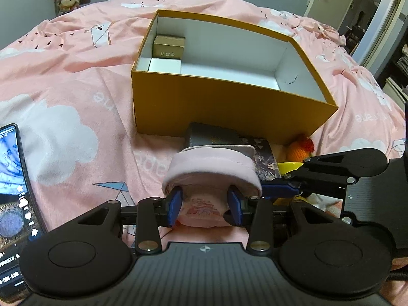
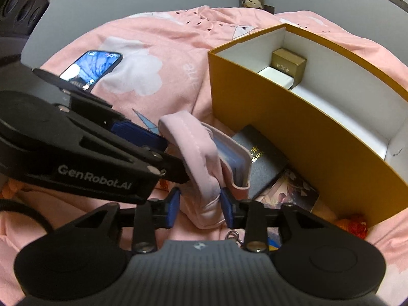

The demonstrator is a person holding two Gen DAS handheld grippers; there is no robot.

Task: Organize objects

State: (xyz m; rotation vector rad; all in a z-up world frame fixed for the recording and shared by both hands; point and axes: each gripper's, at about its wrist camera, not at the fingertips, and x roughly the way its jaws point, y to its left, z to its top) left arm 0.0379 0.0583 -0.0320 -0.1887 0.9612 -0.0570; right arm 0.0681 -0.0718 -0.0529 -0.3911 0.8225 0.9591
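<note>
Both grippers hold one pink fabric pouch (image 1: 211,170), also in the right wrist view (image 2: 201,153), just above the bed in front of an open orange box (image 1: 229,107). My left gripper (image 1: 205,206) is shut on one end of the pouch. My right gripper (image 2: 200,205) is shut on its other edge; something blue shows inside it. The box (image 2: 293,127) holds a small gold box (image 1: 168,47) and a white box (image 1: 165,65) in its far left corner.
A black booklet (image 2: 265,163) and a printed card (image 2: 293,191) lie against the box front. An orange knitted toy (image 1: 299,149) and a yellow item (image 1: 289,166) lie at the right. A lit phone (image 1: 12,178) lies at the left on the pink bedspread (image 1: 76,89).
</note>
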